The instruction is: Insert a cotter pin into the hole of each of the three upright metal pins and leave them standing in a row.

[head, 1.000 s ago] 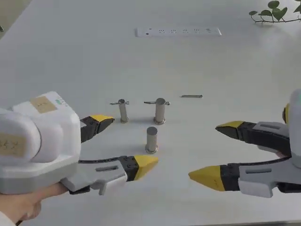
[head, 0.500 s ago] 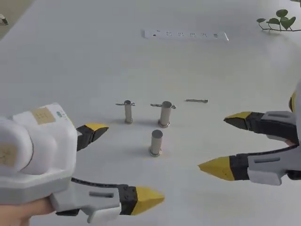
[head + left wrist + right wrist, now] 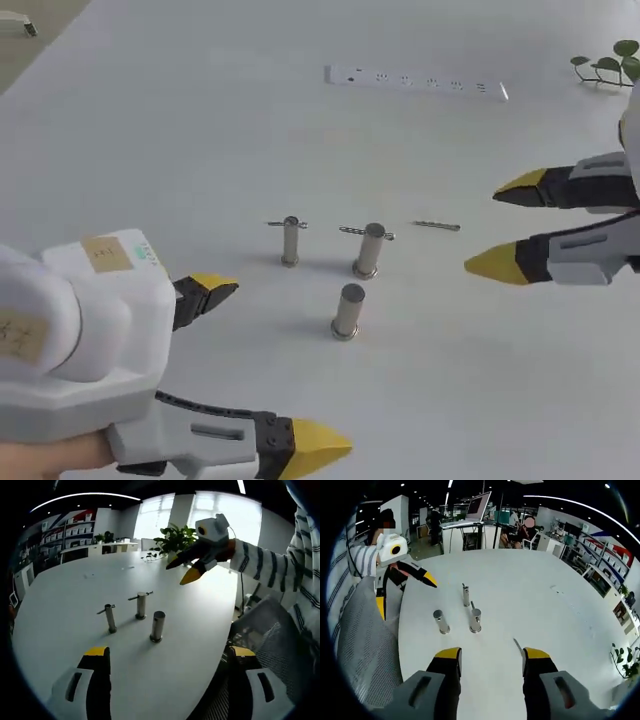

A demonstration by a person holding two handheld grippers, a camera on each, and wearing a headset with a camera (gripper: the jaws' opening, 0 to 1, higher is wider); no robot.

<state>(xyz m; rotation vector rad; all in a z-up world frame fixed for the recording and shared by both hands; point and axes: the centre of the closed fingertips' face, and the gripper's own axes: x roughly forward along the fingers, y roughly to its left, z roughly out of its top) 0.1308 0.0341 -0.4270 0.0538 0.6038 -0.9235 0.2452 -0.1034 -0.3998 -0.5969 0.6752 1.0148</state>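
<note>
Three upright metal pins stand on the white table. The left pin [image 3: 290, 241] and the middle pin [image 3: 369, 250] each carry a cotter pin through the top. In front of them the third pin [image 3: 347, 311] has a bare top. A loose cotter pin [image 3: 437, 226] lies flat to the right of the middle pin. My right gripper [image 3: 505, 225] hovers open just right of that loose cotter pin [image 3: 518, 645], nothing between its jaws. Near me, my left gripper [image 3: 265, 368] is open wide and empty, left of the bare pin [image 3: 158, 626].
A white power strip [image 3: 415, 82] lies far back on the table, and a green plant [image 3: 610, 65] pokes in at the back right. A grey mesh chair [image 3: 367, 645] stands at the table's near edge. People sit at desks far behind.
My right gripper has moved away from me, from beside the bare pin to level with the loose cotter pin. The left gripper has drawn back towards me. The pins have not moved.
</note>
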